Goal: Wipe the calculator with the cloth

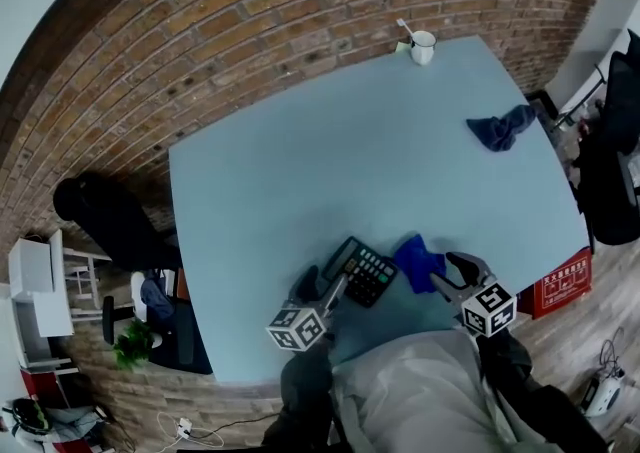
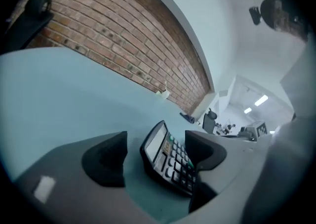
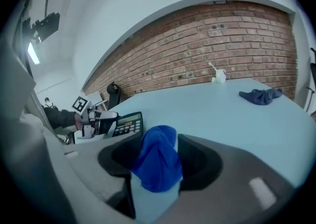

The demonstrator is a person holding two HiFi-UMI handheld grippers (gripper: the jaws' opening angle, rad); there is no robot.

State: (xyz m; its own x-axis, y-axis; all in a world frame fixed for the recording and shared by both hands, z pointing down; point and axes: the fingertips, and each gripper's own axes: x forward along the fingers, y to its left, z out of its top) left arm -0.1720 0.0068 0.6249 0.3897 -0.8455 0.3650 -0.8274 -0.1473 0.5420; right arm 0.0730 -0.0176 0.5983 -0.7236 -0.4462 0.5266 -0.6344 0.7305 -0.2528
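- Left gripper (image 2: 155,143) is standing wide, its jaws straddling the calculator (image 2: 170,161) on the table (image 2: 59,94) without pinching it.
- Right gripper (image 3: 159,145), just right of the calculator, is gaping around the blue cloth (image 3: 157,161), not squeezing.

Your pale blue table (image 1: 330,141) carries the calculator (image 1: 360,269) and bright blue cloth (image 1: 416,259) near you; a darker cloth (image 1: 502,127) and white mug (image 1: 423,46) sit farther off.

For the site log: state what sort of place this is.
Probably an office: a light-blue table by a brick wall, black chair beside it, calculator and white mug on top.
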